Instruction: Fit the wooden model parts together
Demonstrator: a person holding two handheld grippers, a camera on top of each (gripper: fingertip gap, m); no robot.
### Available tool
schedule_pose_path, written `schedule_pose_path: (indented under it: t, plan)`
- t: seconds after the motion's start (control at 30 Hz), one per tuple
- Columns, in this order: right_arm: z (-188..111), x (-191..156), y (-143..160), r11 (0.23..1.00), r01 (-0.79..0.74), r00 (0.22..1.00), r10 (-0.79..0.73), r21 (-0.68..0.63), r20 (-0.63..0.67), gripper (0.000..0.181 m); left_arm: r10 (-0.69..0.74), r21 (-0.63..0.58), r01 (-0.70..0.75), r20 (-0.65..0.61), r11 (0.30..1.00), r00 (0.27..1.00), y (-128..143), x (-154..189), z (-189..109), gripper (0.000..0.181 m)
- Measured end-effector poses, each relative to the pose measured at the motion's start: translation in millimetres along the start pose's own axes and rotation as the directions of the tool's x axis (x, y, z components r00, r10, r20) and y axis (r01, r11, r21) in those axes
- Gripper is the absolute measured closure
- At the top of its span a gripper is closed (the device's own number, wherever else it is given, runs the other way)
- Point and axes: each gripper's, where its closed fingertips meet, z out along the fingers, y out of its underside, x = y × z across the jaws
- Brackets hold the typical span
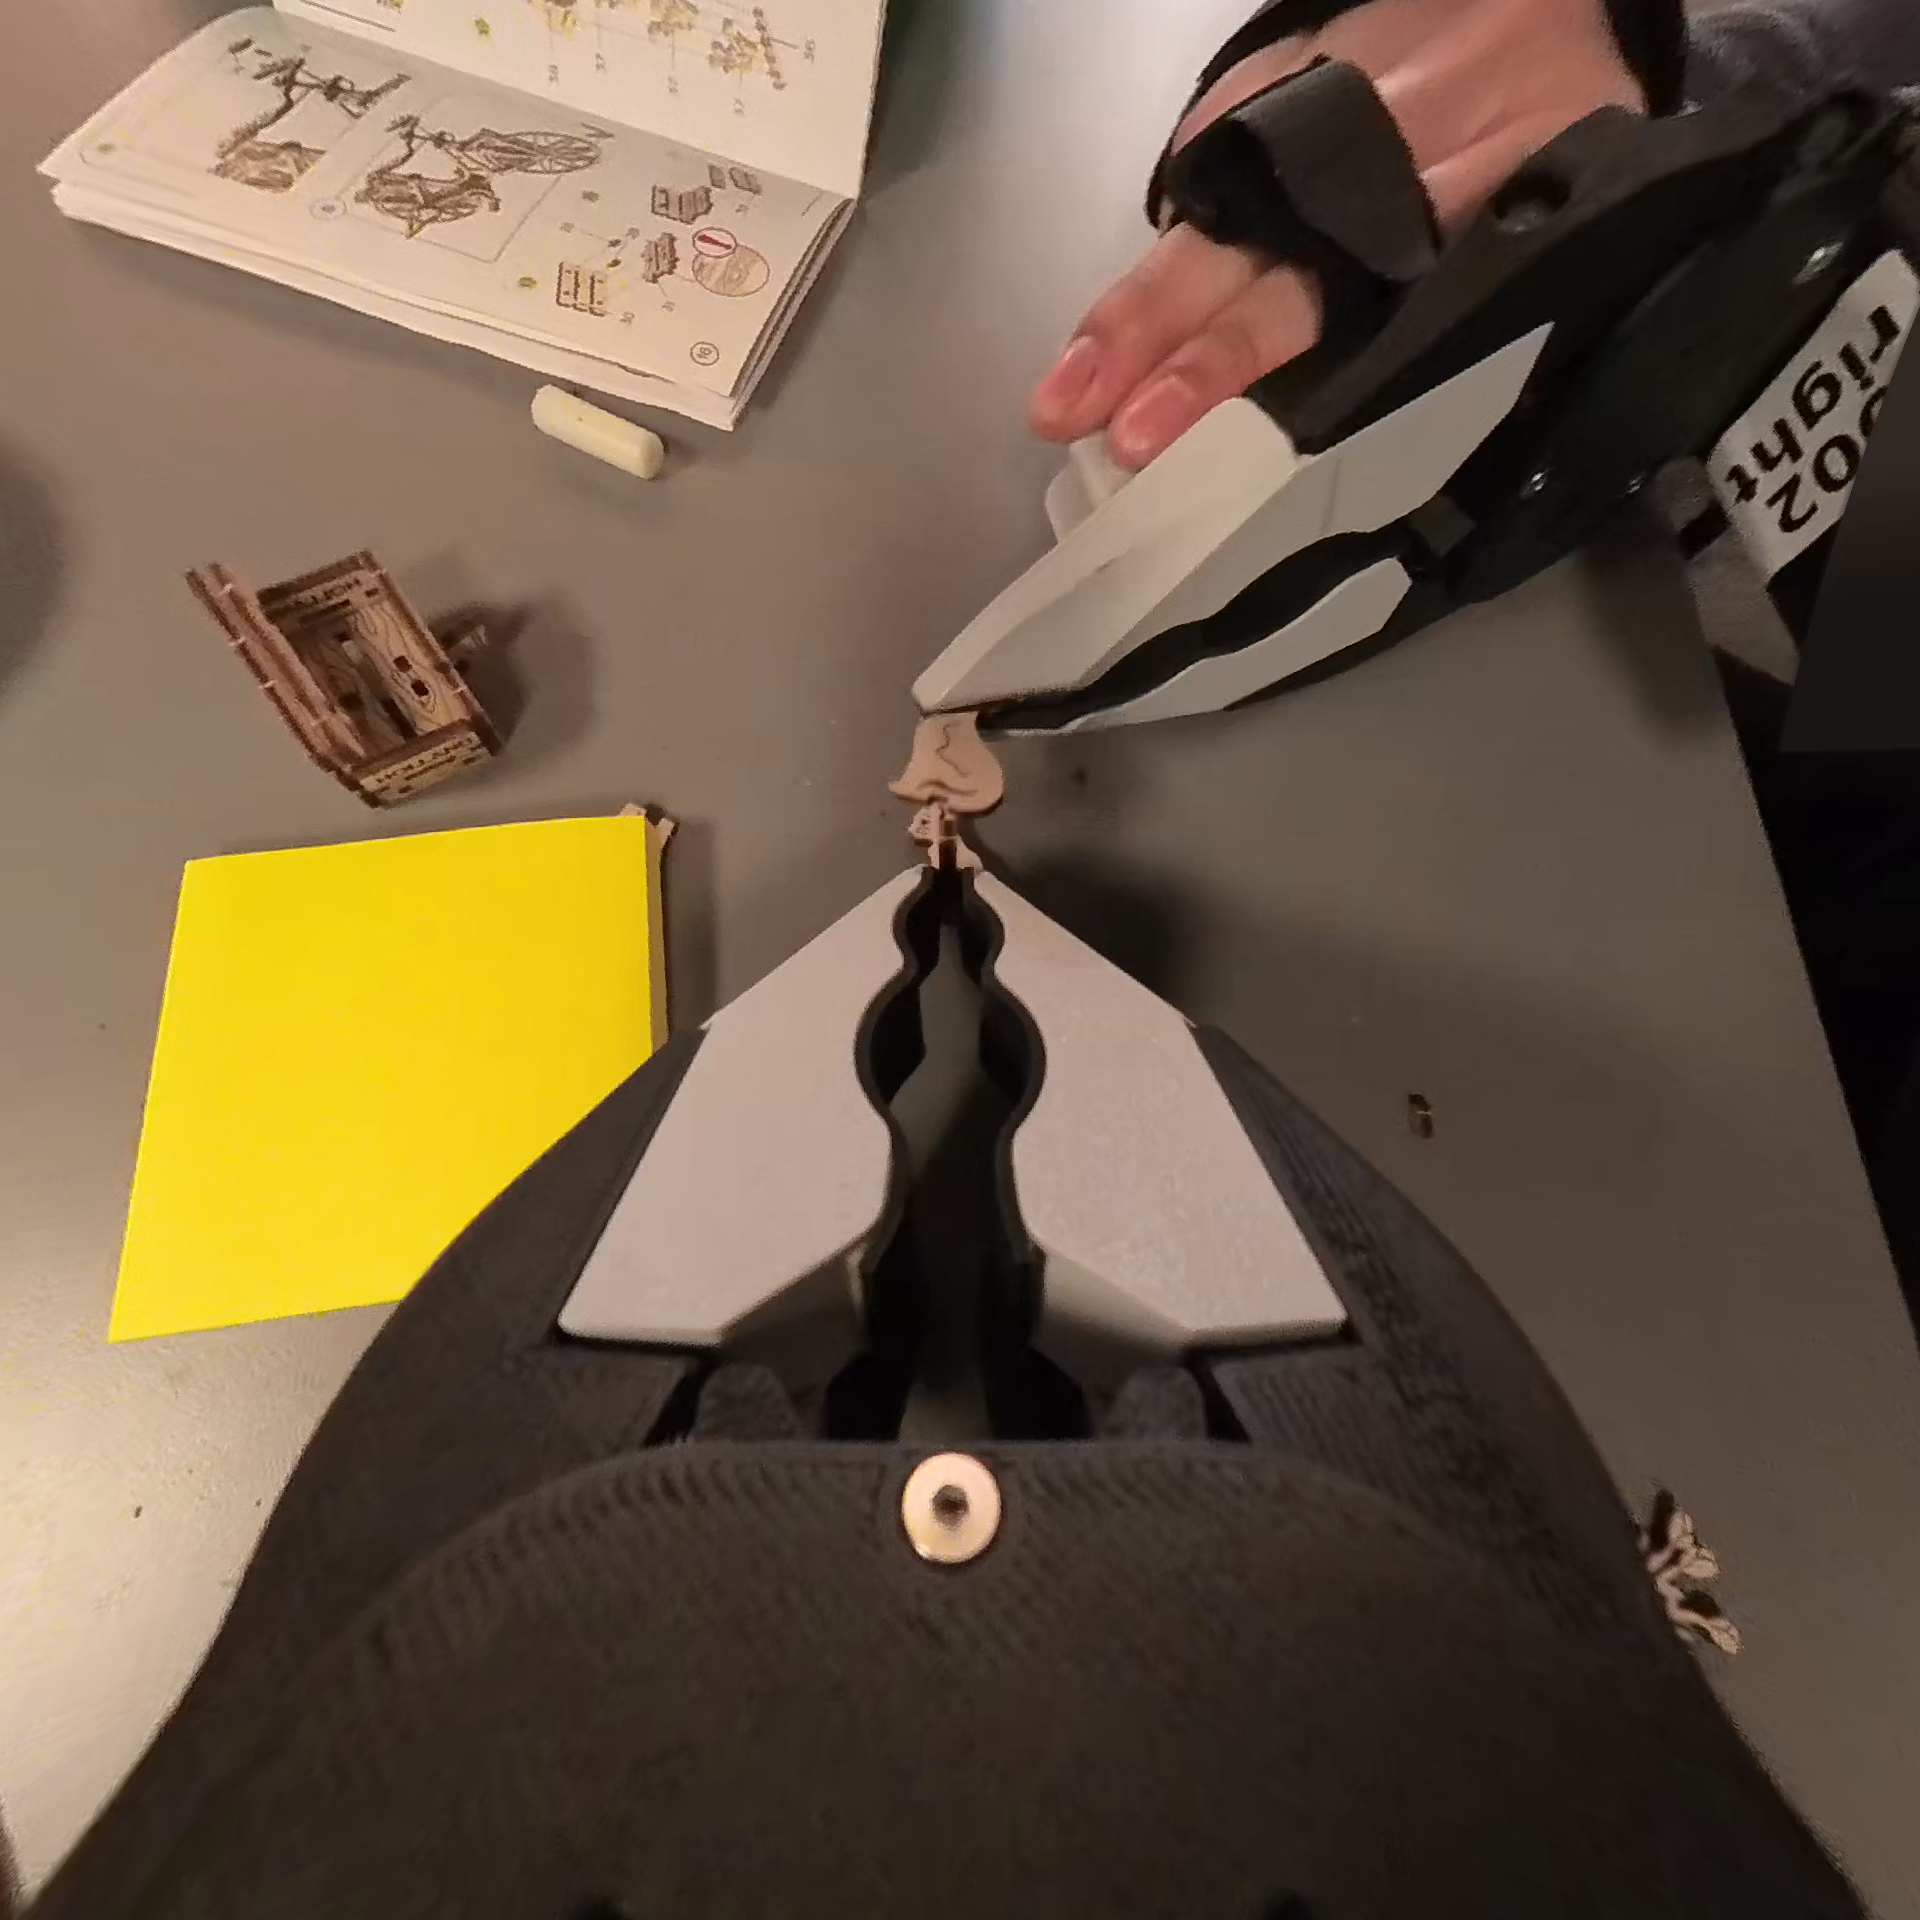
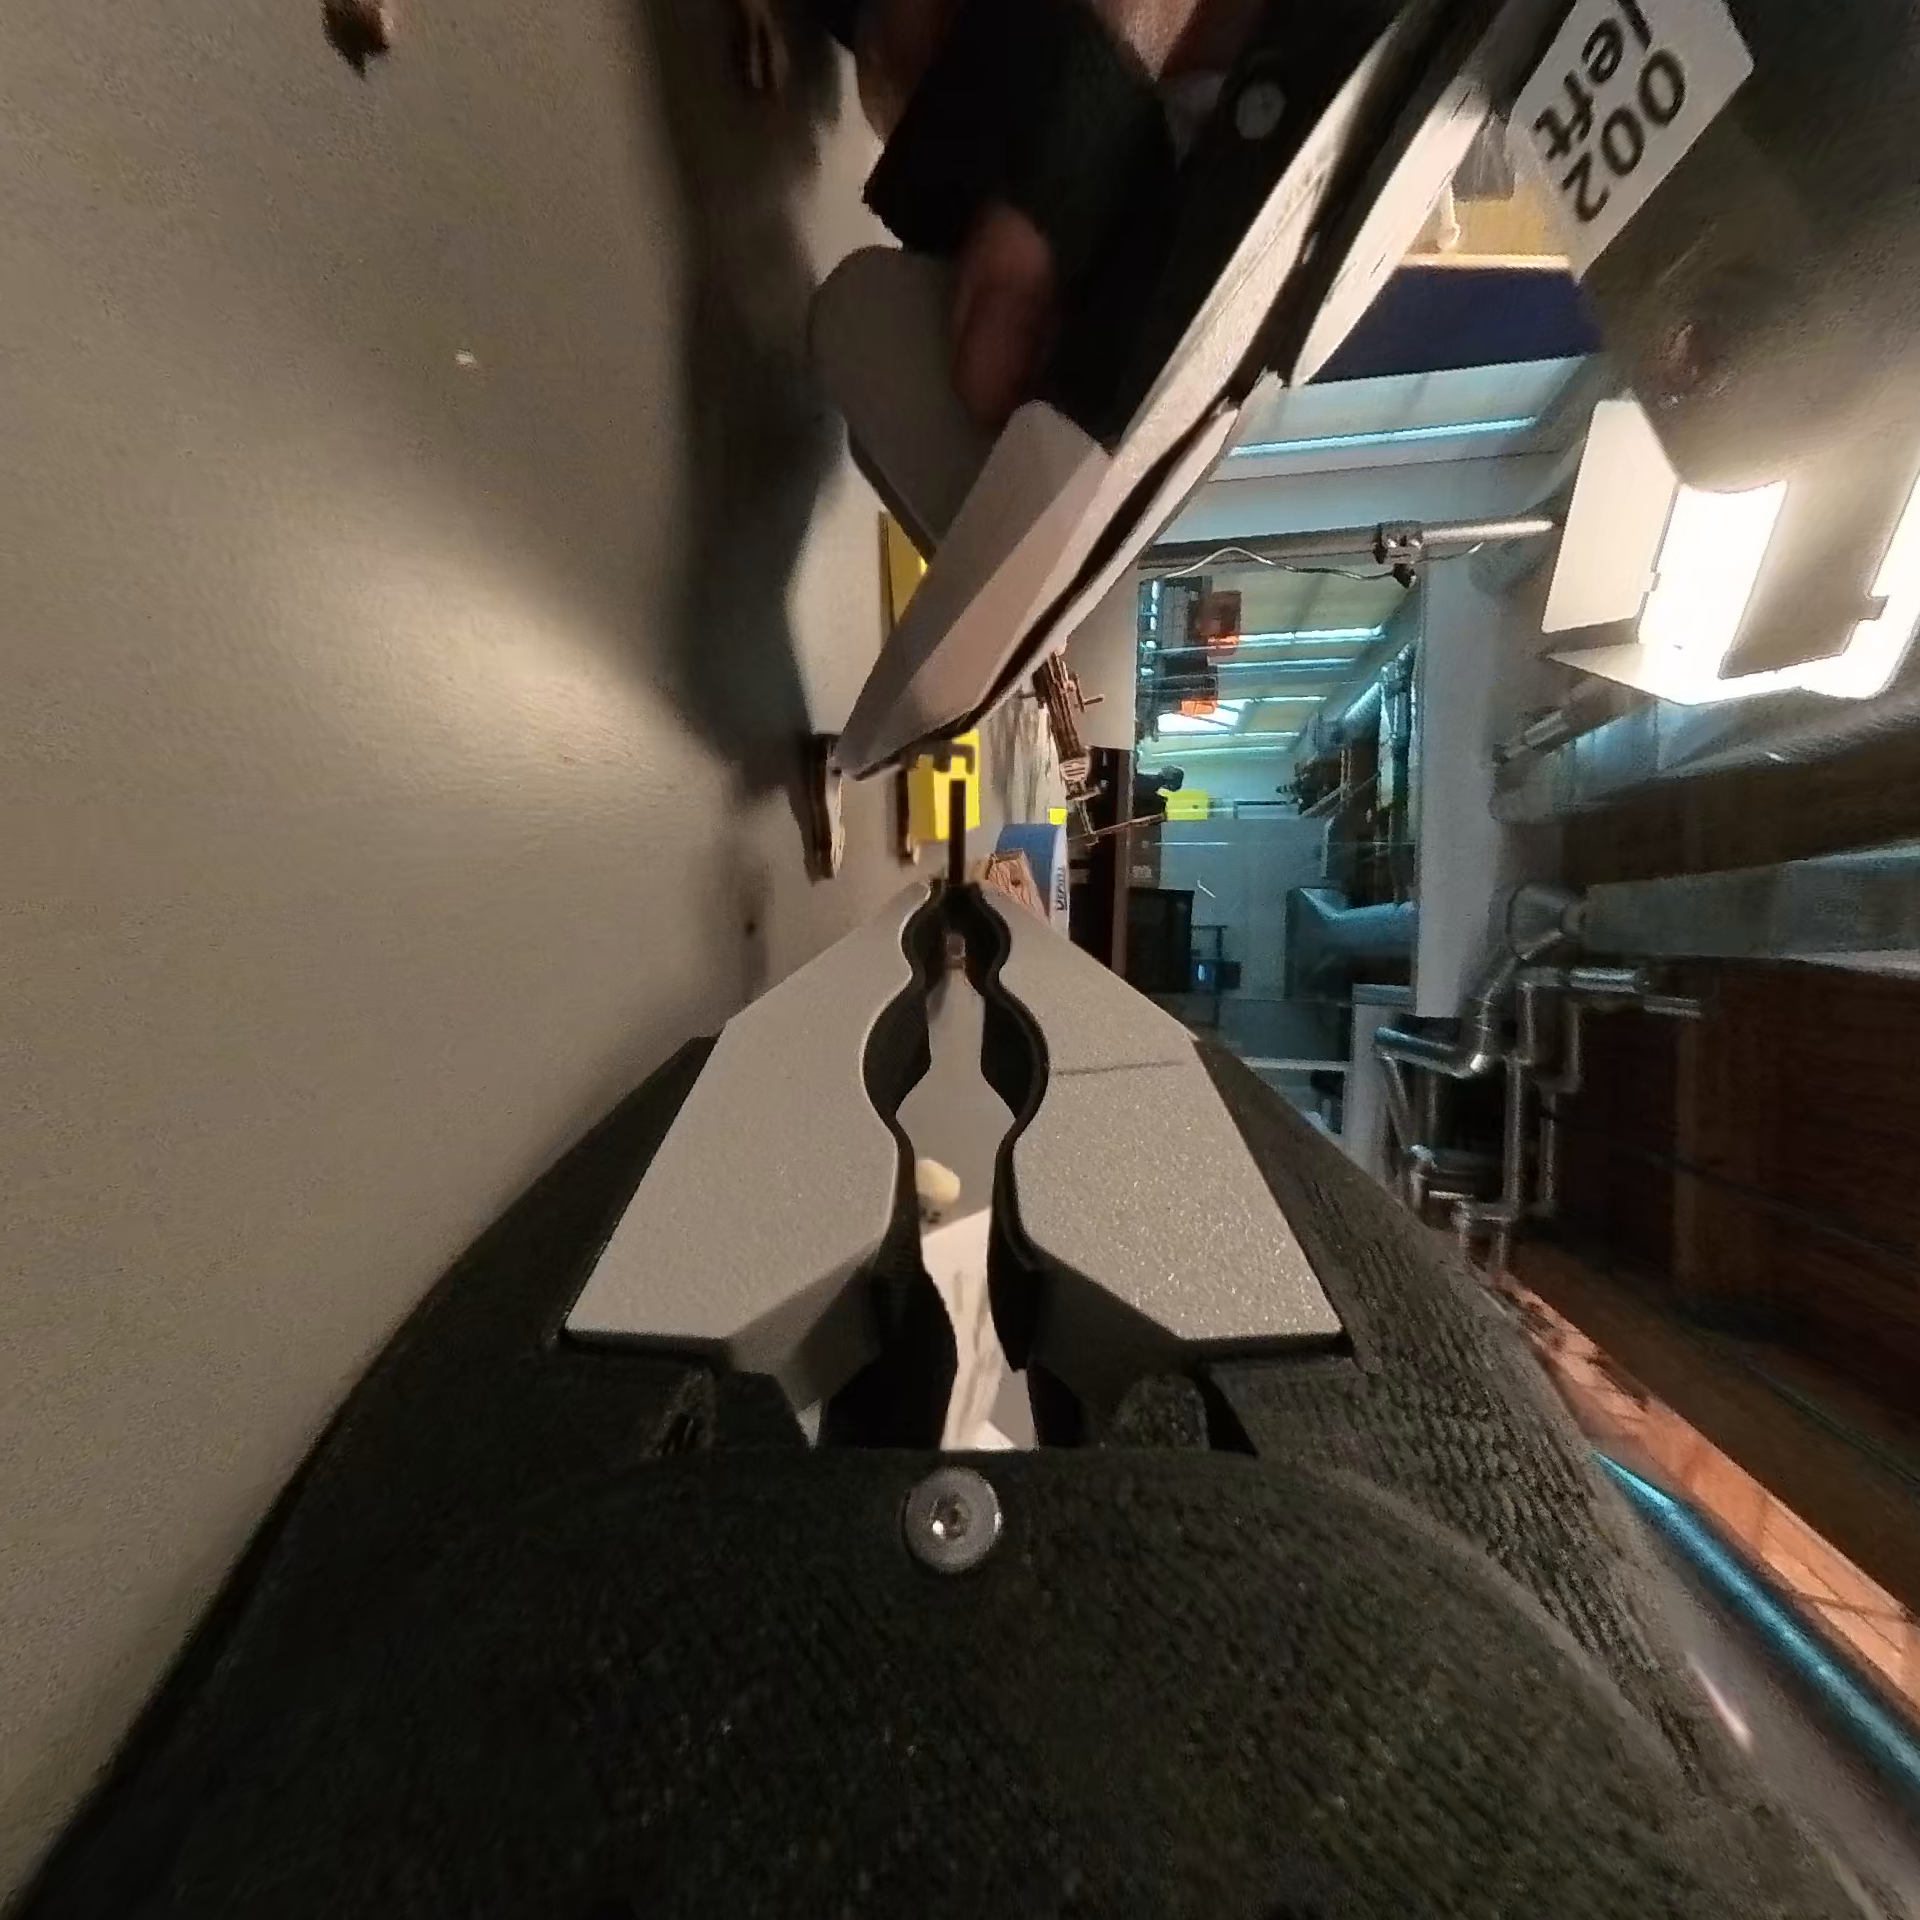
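Note:
In the left wrist view my left gripper (image 1: 943,871) is shut on a tiny wooden peg piece (image 1: 938,836) just above the grey table (image 1: 1351,987). My right gripper (image 1: 961,717) comes in from the upper right, shut on a flat curved wooden part (image 1: 948,777). The two parts meet tip to tip. In the right wrist view my right gripper (image 2: 951,894) is shut on that thin part seen edge-on (image 2: 956,826), and the left gripper (image 2: 862,764) reaches down to it from above.
A partly built wooden model (image 1: 348,675) stands to the left. A yellow paper square (image 1: 405,1060) lies nearer, over a wooden sheet. An open instruction booklet (image 1: 468,187) and a white wax stick (image 1: 597,431) lie at the back. Small wood scraps (image 1: 1418,1112) lie to the right. Only a small space, under 4 cm, lies between the two pairs of fingers. My right tips are roughly 10 cm from the white wax stick (image 1: 597,431).

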Motion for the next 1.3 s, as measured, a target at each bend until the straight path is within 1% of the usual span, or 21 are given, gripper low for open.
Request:
schedule_pose_path:
  t: [0.3,0.57,0.77,0.9,1.07,1.2,1.3]
  plan:
    - [1,0,-5,0.999,-0.002,1.0,0.001,0.049,0.007,0.181,-0.008,-0.001,0.008,-0.018,1.0,1.0,0,1,0,0.18]
    - [1,0,-9,0.99,0.006,1.0,-0.008,0.142,0.014,0.181,0.037,-0.008,-0.038,-0.079,0.999,0.996,1,4,-1,0.18]
    - [1,2,-11,0.988,0.043,0.999,-0.042,0.147,-0.007,0.181,0.031,-0.01,-0.032,-0.094,0.999,0.995,1,4,-1,0.18]
    - [4,1,-10,0.99,0.015,1.0,-0.017,0.141,0.015,0.181,0.026,-0.011,-0.028,-0.096,1.0,0.995,1,4,-1,0.18]
    - [1,2,-14,0.984,0.069,0.998,-0.071,0.163,0.002,0.181,0.031,-0.013,-0.032,-0.091,0.999,0.995,1,4,-1,0.18]
    - [3,4,-14,0.981,0.115,0.993,-0.115,0.158,-0.011,0.181,0.034,-0.019,-0.035,-0.086,0.999,0.996,1,4,-1,0.18]
    - [0,4,-16,0.973,0.139,0.99,-0.14,0.183,-0.007,0.181,0.047,-0.032,-0.05,-0.079,0.998,0.996,1,4,-1,0.18]
